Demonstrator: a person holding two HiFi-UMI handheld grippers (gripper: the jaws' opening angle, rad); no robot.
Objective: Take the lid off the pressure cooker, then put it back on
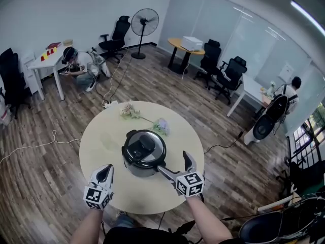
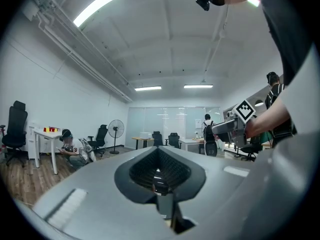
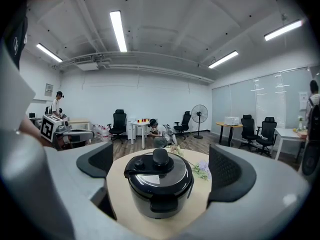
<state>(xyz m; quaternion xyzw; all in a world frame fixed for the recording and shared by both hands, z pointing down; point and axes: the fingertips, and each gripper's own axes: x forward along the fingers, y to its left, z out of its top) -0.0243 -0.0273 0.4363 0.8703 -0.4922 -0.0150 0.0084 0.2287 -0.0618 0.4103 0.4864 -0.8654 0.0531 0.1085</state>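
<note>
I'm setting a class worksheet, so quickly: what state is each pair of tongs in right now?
Left tongs: closed, holding nothing.
Right tongs: open, with the pressure cooker ahead, not gripped.

Jaws of left hand-held gripper together, nothing between; right hand-held gripper at right; standing fan beyond.

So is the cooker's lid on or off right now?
On. The lid sits level on the pressure cooker, knob up, no gap showing at its rim.
</note>
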